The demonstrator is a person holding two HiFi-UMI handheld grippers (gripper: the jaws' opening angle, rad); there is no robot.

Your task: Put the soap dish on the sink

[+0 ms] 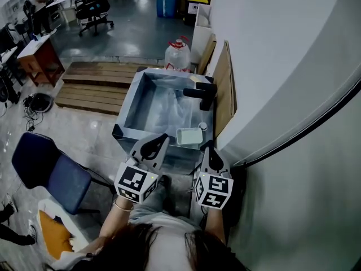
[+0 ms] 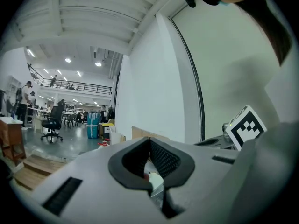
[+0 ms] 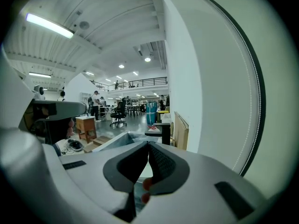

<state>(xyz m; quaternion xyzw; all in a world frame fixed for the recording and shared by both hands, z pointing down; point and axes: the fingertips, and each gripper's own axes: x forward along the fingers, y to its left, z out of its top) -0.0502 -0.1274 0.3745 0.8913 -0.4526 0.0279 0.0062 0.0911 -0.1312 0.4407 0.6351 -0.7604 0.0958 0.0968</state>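
A: Your left gripper [image 1: 161,138] hangs over the near rim of the sink [image 1: 128,133], a little left of the middle. In the left gripper view its fingers [image 2: 163,158] are pressed together, pad against pad.

B: It's the same on your other side. Your right gripper [image 1: 209,148] is by the sink's near right corner, and in the right gripper view its fingers [image 3: 161,161] meet in one closed line.

A: The soap dish [image 1: 189,135] is pale, rectangular and shallow. It lies flat at that near right corner. From the head view it looks to be on the rim rather than down in the basin.

B: It sits between your two grippers, just ahead of their tips and nearer your right one. As far as the head view shows, it is apart from both.

A: Beyond the dish, the black faucet [image 1: 202,95] stands on the right rim, with its spout reaching out over the basin. A small round pale thing [image 1: 203,126] sits just beside the dish's far right corner; it's too small to make out.

B: Past the sink you have a clear water jug [image 1: 177,54] with a red cap. A wooden pallet [image 1: 93,86] lies on the floor to its left. A wooden board [image 1: 227,89] leans on the white wall to the right. A blue chair [image 1: 48,168] is at your left.
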